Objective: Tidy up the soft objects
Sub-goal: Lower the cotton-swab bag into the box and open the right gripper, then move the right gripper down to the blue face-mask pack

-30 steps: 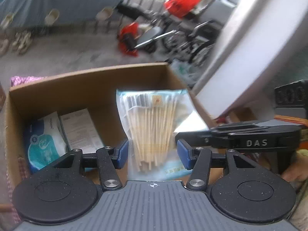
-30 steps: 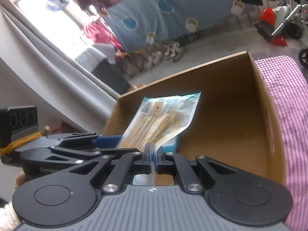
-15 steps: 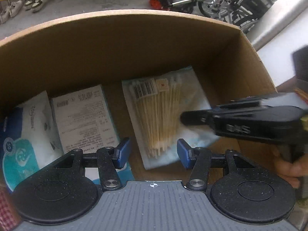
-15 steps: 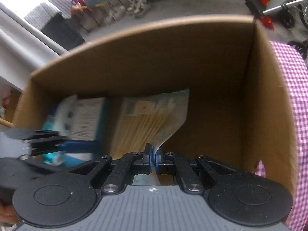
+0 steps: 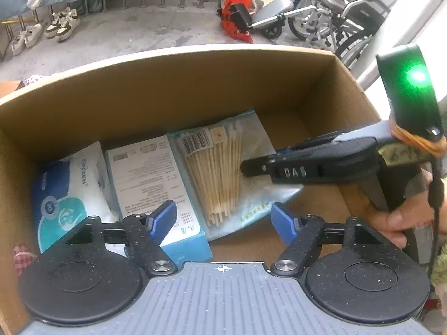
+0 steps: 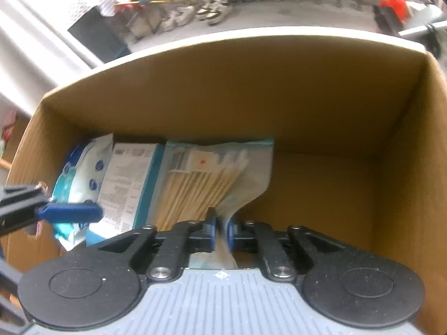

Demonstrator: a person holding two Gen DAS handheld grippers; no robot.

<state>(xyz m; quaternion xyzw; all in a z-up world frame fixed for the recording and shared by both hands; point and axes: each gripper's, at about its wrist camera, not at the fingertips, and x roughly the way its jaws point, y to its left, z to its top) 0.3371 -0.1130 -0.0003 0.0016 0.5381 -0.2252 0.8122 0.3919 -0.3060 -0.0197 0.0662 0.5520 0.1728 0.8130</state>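
Observation:
A clear bag of cotton swabs lies on the floor of the cardboard box, against a white and blue carton. A soft tissue pack fills the left end. My left gripper hovers over the bag's near end with its jaws opening wide and nothing pressed between them. In the right wrist view, my right gripper has its jaws opening. The bag's near corner still runs through the narrow gap, and the pads stand off it. From the left wrist view the right gripper reaches in from the right.
The box's right half has bare floor. A person's hand holds the right gripper's handle outside the box's right wall. Pink checked cloth shows at the left. Wheelchairs and shoes stand beyond.
Both grippers have sunk into the box with the swab bag, which now lies flat beside the carton. The left jaws have widened and the right jaws have parted slightly.

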